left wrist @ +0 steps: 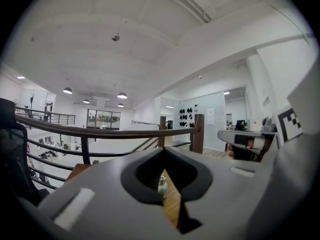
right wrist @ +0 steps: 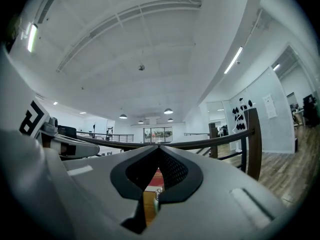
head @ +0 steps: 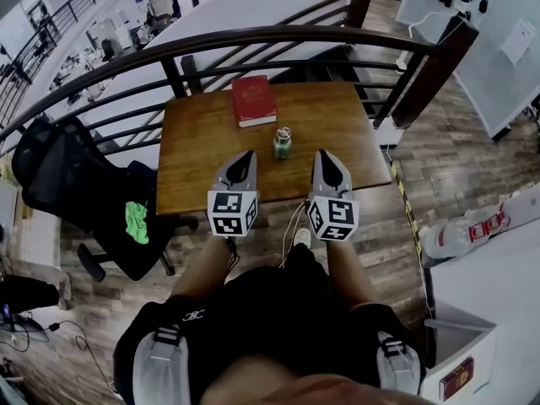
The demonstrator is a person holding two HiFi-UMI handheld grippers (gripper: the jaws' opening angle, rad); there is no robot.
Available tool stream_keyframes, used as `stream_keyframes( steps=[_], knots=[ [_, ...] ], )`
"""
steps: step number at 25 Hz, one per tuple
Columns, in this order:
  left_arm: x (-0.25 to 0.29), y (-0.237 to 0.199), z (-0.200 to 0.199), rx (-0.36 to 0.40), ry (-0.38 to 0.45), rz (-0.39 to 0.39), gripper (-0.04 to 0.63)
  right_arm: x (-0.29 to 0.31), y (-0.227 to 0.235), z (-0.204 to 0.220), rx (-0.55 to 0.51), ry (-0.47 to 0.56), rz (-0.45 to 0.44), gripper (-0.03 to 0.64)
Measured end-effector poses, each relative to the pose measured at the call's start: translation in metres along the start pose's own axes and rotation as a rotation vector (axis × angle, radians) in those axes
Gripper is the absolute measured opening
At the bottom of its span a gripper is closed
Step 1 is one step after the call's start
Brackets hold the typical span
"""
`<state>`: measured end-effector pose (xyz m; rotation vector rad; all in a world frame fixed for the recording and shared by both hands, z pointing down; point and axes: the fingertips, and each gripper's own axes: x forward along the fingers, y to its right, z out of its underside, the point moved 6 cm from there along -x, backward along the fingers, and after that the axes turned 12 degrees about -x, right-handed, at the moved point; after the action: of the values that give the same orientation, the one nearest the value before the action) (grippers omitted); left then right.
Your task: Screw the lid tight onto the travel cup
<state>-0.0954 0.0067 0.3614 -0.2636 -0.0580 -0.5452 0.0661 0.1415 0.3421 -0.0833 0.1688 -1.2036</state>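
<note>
We hold the left tool with its jaws pressed together and nothing between them; the right tool is closed up the same way, also empty; in the left gripper view the left tool's tips meet in a point, and in the right gripper view the right tool's do likewise. Both tools sit side by side over the near edge of the table, pointing roughly level across it. Beyond them, and between their two lines, the travel cup stands upright on the wood, apart from both tools; it is a small green cup with a silvery lid on top; we cannot tell how far the lid is screwed down. Each tool's camera catches the travel cup through the dark hollow behind its jaws. Further back on the table lies a red book, well apart from the cup; a curved railing runs behind the table; a black office chair with a green cloth on it stands to the left.
</note>
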Motion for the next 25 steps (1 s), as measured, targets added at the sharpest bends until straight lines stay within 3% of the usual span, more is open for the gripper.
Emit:
stream_keyframes(
  steps=[4, 11, 21, 25],
  knots=[
    [0.031, -0.006, 0.007, -0.005, -0.013, -0.019, 0.052, 0.026, 0.008, 0.017, -0.008, -0.017, -0.032, 0.002],
    [0.070, -0.018, 0.012, -0.008, -0.030, -0.020, 0.052, 0.075, 0.014, 0.032, -0.025, -0.001, -0.165, 0.002],
    [0.141, -0.033, 0.003, -0.024, -0.037, -0.146, 0.052, 0.158, 0.057, 0.054, -0.029, -0.016, -0.279, 0.002],
    [0.168, -0.028, 0.001, -0.019, -0.032, -0.155, 0.052, 0.189, 0.081, 0.064, -0.016, -0.011, -0.331, 0.000]
  ],
)
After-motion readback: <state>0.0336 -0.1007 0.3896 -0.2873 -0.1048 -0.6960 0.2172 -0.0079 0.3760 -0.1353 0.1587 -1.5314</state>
